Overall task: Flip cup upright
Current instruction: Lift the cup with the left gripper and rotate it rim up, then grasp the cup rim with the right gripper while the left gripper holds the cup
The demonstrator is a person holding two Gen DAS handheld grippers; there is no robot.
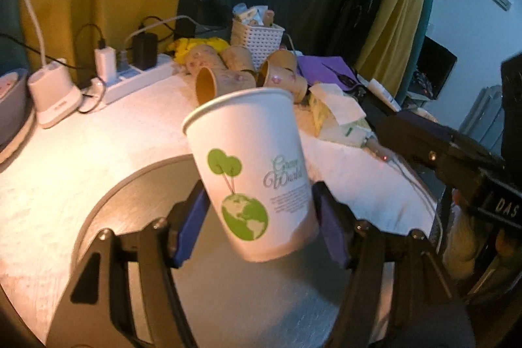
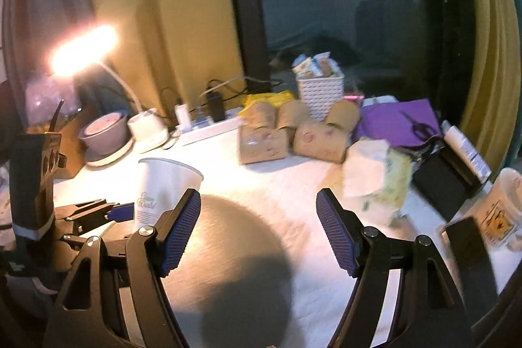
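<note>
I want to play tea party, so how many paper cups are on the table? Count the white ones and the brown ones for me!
white paper cup, with the green picture: 1
brown paper cups, lying in a pile by the white basket: 5
Total: 6 paper cups

Left tongs and right tongs — matching black linkage frames with triangular cut-outs, silver pivot screws at each joint, and blue ribbed pads lining both fingers. The right tongs' black body, seen from the left wrist view, carries white lettering "DAS".
</note>
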